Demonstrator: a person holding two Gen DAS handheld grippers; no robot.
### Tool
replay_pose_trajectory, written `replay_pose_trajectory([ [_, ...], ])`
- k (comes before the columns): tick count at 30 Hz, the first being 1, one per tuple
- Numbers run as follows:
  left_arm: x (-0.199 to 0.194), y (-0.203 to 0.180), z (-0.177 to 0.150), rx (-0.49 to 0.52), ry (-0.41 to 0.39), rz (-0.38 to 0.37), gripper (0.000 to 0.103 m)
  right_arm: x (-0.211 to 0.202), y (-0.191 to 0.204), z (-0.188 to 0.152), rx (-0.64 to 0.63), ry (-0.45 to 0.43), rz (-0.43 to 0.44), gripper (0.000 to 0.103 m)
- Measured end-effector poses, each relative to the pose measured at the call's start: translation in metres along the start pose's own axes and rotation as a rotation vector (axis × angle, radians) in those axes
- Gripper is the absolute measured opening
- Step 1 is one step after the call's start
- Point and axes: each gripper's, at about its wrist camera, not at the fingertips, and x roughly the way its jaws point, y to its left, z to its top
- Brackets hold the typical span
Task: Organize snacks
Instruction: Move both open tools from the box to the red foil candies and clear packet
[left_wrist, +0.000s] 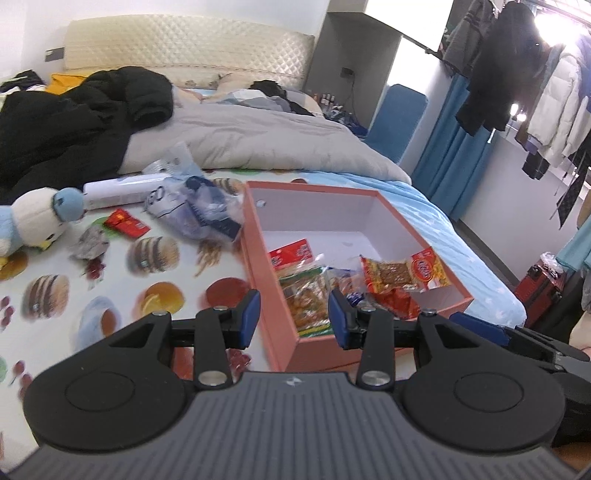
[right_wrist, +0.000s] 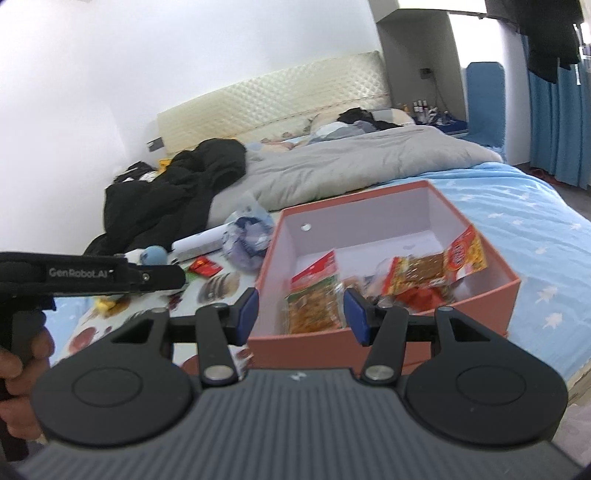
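Beside the pink box on the bed, loose snacks remain: a red packet and a blue bag left of it. Several packets already lie inside. Both tools, left and right, are released and empty; judging by this, the next move is reaching left for a stray.

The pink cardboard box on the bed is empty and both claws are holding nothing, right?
Not quite. The pink cardboard box already holds several snack packets, as the left wrist view shows. Both the left claw and the right claw are indeed holding nothing.
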Motion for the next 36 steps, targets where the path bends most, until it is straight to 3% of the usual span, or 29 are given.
replay_pose_trajectory([
  [18,-0.070,0.055,-0.050,-0.088,0.000,0.138,0.049,-0.015,0.064,-0.033,-0.095,0.054,0.137,0.055],
  [36,-0.033,0.099,-0.048,-0.131,0.029,0.182,0.052,0.020,0.085,-0.037,-0.134,0.093,0.153,0.055],
])
